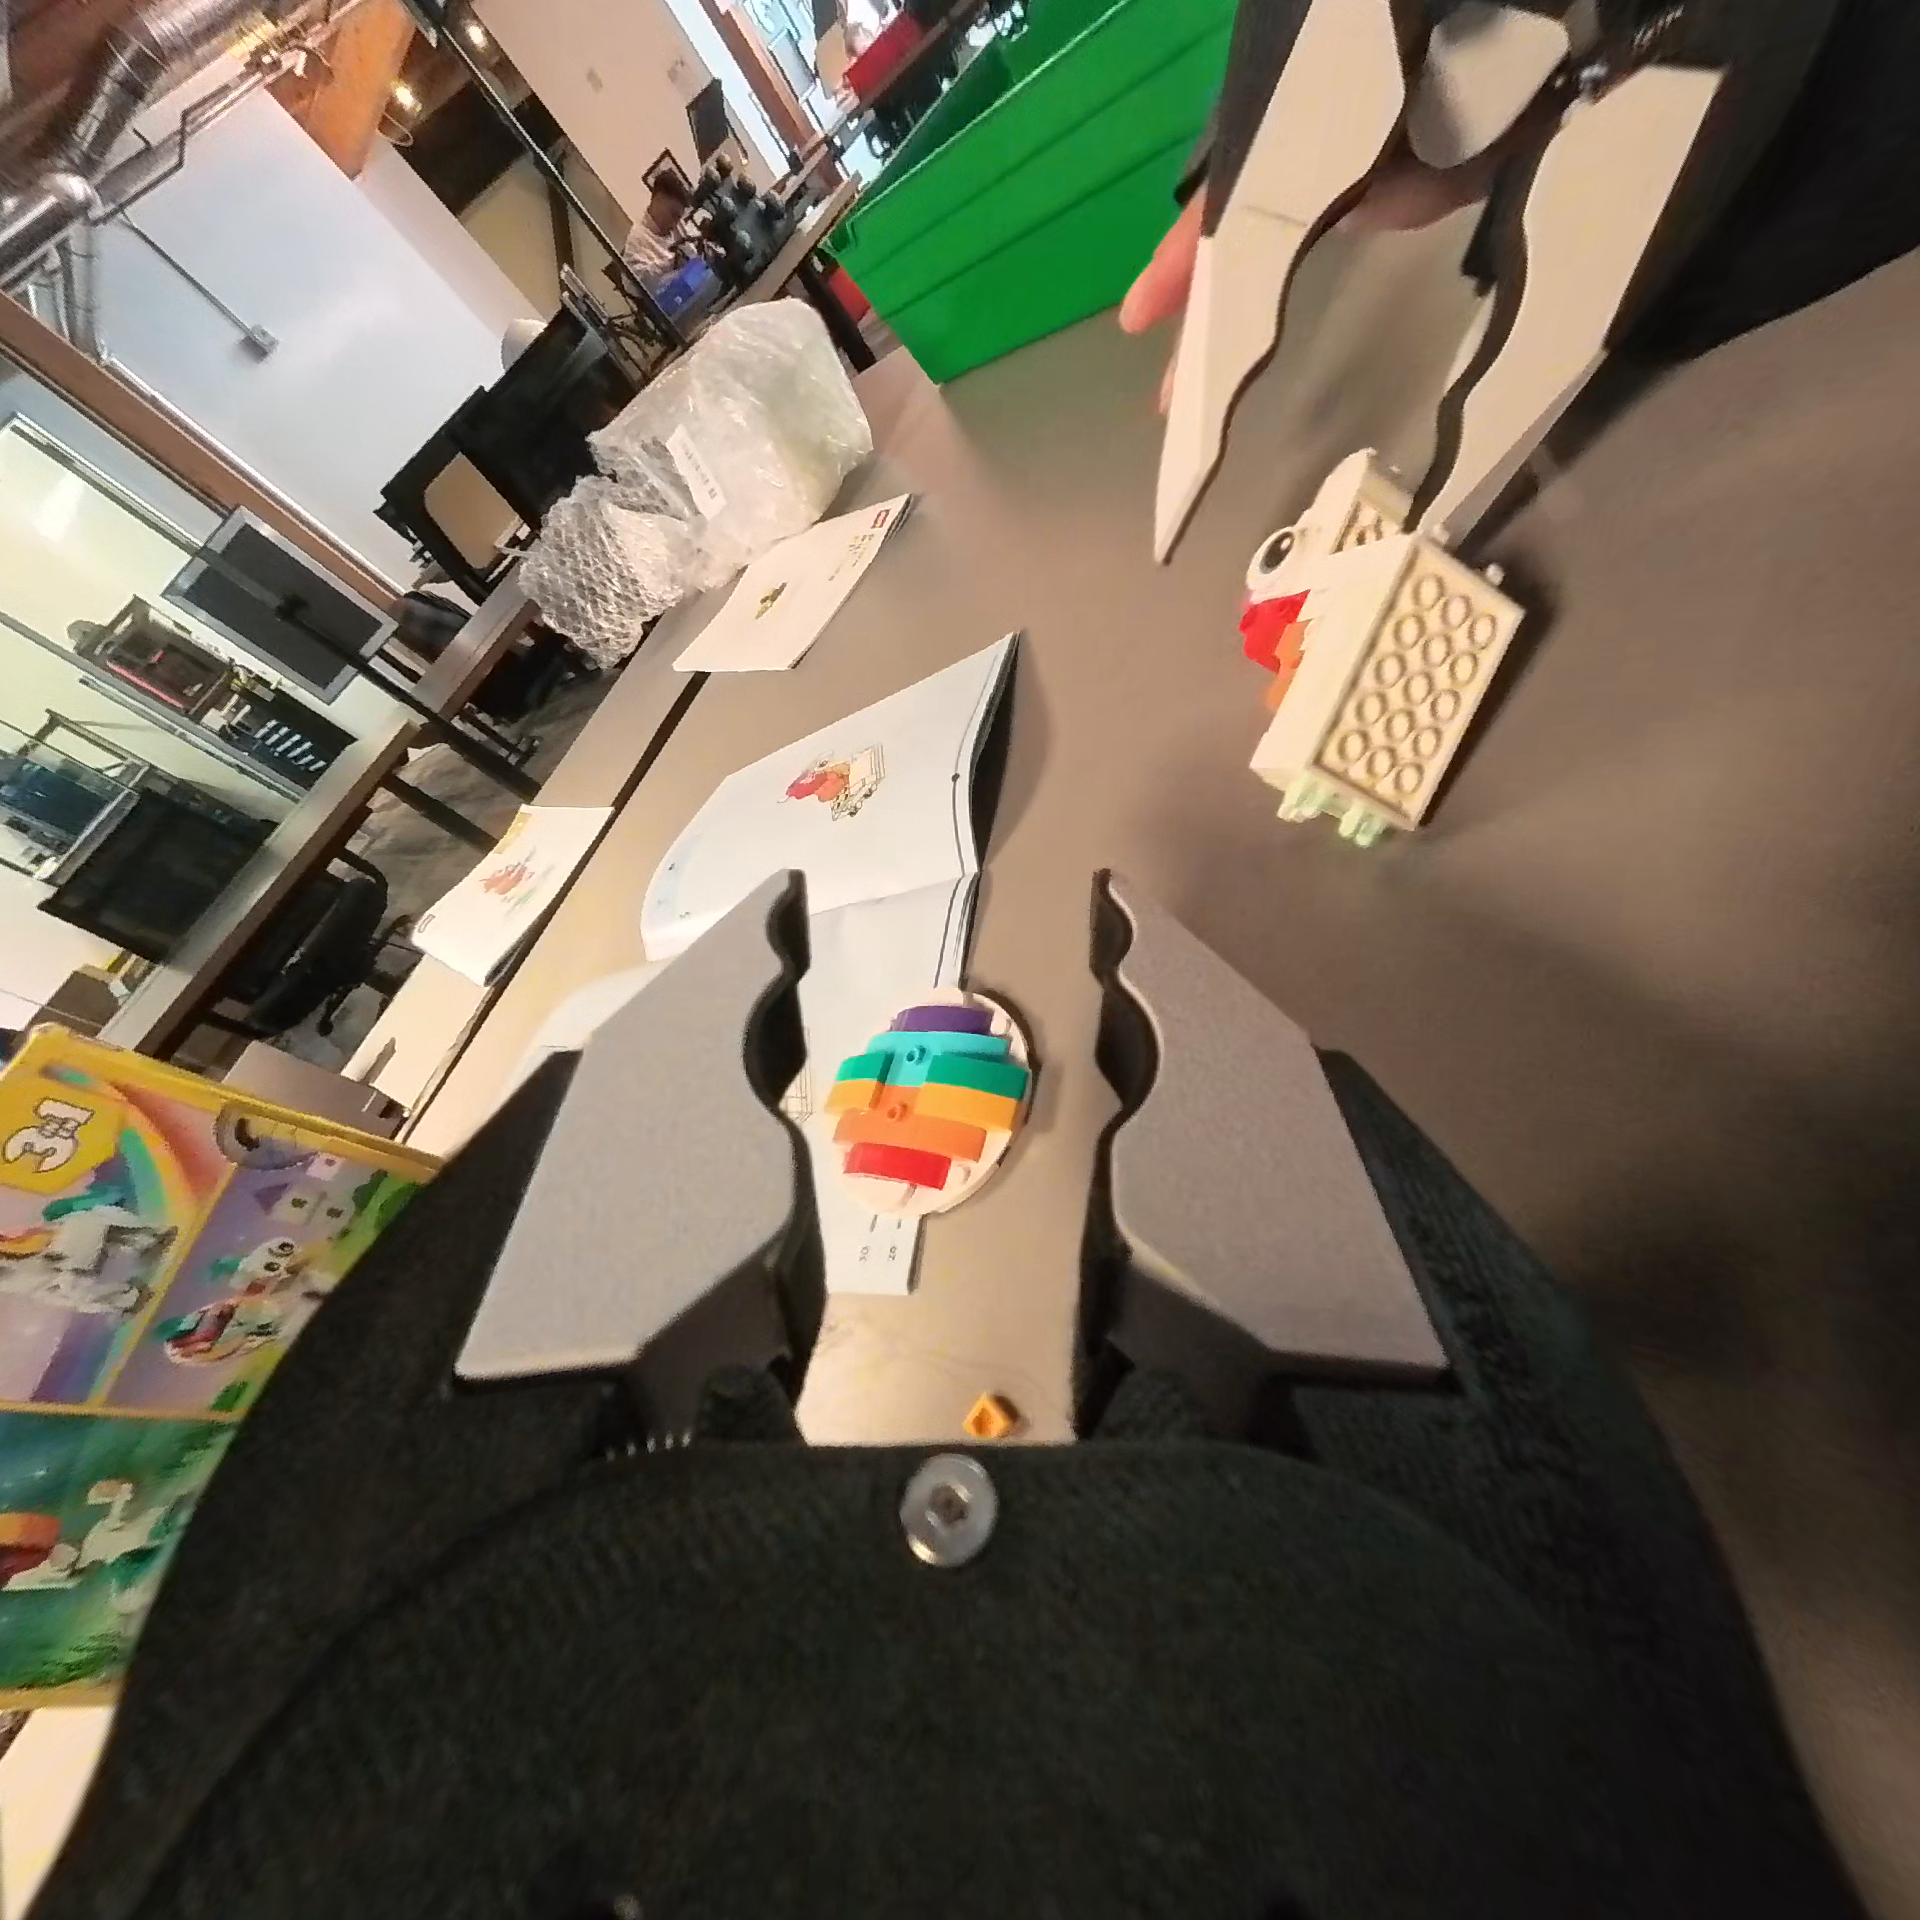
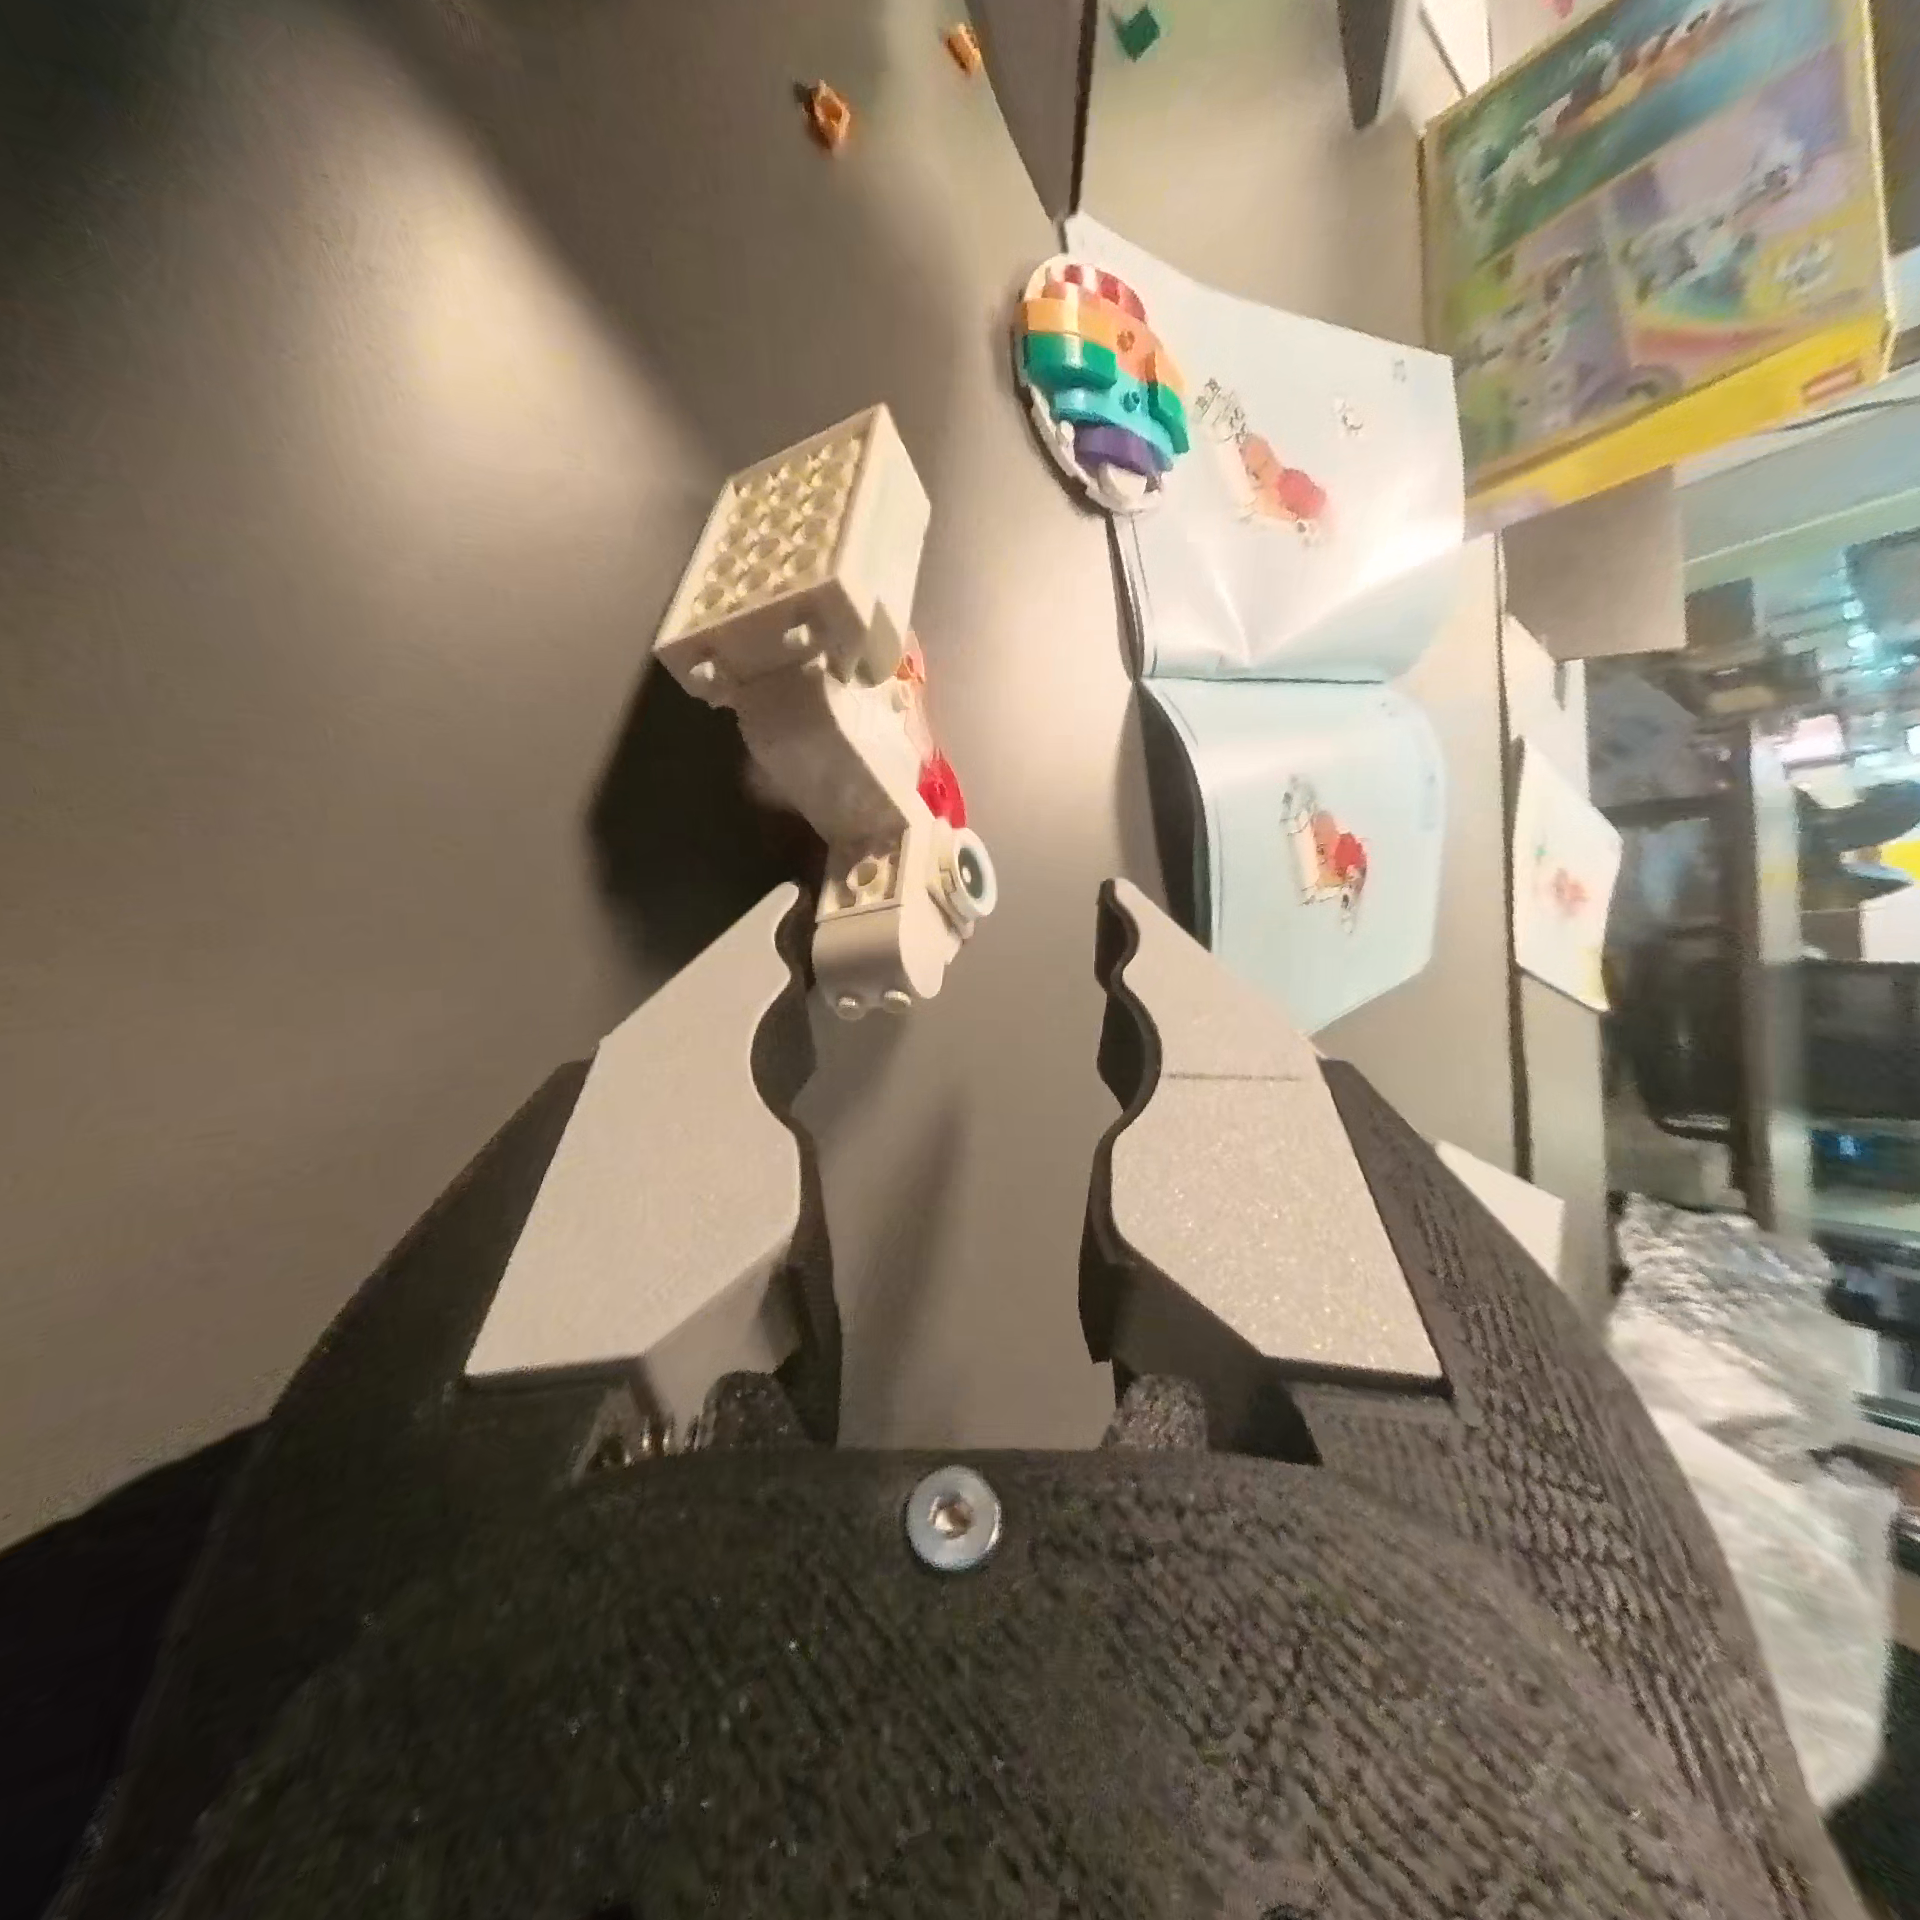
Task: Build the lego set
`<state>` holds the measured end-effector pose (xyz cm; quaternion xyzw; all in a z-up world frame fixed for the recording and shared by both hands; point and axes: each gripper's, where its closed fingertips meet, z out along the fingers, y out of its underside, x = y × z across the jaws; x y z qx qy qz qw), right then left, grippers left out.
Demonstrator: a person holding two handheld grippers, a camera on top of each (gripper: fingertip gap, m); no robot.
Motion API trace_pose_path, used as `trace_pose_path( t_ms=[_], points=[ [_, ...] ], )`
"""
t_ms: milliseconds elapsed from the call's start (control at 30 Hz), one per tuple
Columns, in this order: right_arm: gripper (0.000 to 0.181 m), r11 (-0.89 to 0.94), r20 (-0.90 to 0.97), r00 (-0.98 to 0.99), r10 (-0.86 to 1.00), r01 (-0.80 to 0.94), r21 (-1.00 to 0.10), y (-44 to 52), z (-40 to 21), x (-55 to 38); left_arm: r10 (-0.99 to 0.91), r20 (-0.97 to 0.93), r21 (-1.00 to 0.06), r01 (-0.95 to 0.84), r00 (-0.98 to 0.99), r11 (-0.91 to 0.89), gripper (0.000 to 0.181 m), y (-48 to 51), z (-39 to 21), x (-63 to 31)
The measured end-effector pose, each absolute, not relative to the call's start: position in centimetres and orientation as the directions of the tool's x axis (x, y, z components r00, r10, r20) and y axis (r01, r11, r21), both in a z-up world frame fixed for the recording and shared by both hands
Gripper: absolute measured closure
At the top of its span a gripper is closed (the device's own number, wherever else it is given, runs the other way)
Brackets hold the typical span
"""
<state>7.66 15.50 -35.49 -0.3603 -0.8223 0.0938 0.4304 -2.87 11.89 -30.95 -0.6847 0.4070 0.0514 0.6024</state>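
A white lego animal body (image 1: 1371, 665) with a big eye and red and orange parts lies on its side on the grey table (image 1: 1558, 1039), its studded underside facing me. It also shows in the right wrist view (image 2: 821, 665). A rainbow-striped lego piece on a white round plate (image 1: 930, 1101) lies on the edge of an open instruction booklet (image 1: 831, 821), between the fingers of my open left gripper (image 1: 948, 904). It also shows in the right wrist view (image 2: 1101, 384). My right gripper (image 2: 951, 914) is open, its left fingertip beside the animal's head. It also shows in the left wrist view (image 1: 1304, 530).
A lego box (image 1: 156, 1299) stands at the left. Loose sheets (image 1: 795, 592), bubble wrap (image 1: 717, 457) and green bins (image 1: 1039, 208) lie farther back. Small orange bricks (image 2: 826, 109) and one orange brick (image 1: 992, 1415) lie on the table. Across from one pair of fingers to the other is roughly 12 centimeters. To the orange brick (image 1: 992, 1415): left tips about 11 centimeters, right tips about 20 centimeters. It is also in sight in the right wrist view (image 2: 963, 58).
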Motion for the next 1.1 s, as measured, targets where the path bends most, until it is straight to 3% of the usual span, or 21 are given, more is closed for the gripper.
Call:
trace_pose_path(
  t_ms=[33, 267, 400, 467, 567, 667, 767, 1033, 1100],
  points=[
    [0.129, 0.711, 0.625, -0.368, 0.689, 0.514, -0.481, 15.5, -35.5, 7.7, -0.496, -0.556, -0.787, -0.614, 0.667, 0.057, 0.128, 11.9, -30.9, -2.9],
    [0.129, 0.6, 0.48, -0.363, 0.799, 0.55, -0.582, 15.1, -35.9, 8.4, -0.481, -0.549, -0.797, -0.601, 0.684, 0.054, 0.128, 12.1, -30.6, -3.2],
    [0.126, 0.424, 0.253, -0.366, 0.896, 0.528, -0.736, 14.4, -35.2, 9.2, -0.451, -0.503, -0.844, -0.531, 0.737, 0.073, 0.127, 12.1, -29.2, -3.8],
    [0.129, 0.339, 0.208, -0.319, 0.925, 0.44, -0.832, 15.3, -33.4, 8.8, -0.435, -0.454, -0.88, -0.467, 0.777, 0.084, 0.127, 12.1, -28.2, -4.4],
    [0.144, 0.298, 0.292, -0.074, 0.954, 0.104, -0.949, 18.9, -27.8, 8.0, -0.437, -0.376, -0.919, -0.39, 0.817, 0.061, 0.125, 12.2, -27.6, -5.4],
    [0.157, 0.388, 0.34, 0.291, 0.894, -0.127, -0.913, 23.1, -23.8, 9.7, -0.441, -0.323, -0.938, -0.346, 0.837, 0.028, 0.12, 12.5, -27.5, -5.9],
    [0.177, 0.507, 0.43, 0.53, 0.731, 0.0, -0.862, 26.2, -23.7, 11.2, -0.43, -0.343, -0.931, -0.363, 0.835, 0.038, 0.12, 12.4, -27.4, -5.9],
    [0.181, 0.588, 0.572, 0.514, 0.639, 0.153, -0.794, 26.5, -25.7, 9.7, -0.523, -0.299, -0.863, -0.46, 0.799, -0.21, 0.12, 10.0, -30.6, -6.2],
    [0.181, 0.593, 0.573, 0.495, 0.654, 0.136, -0.794, 26.1, -25.7, 9.5, -0.553, -0.283, -0.826, -0.492, 0.784, -0.275, 0.129, 8.2, -31.9, -5.8]
  ],
)
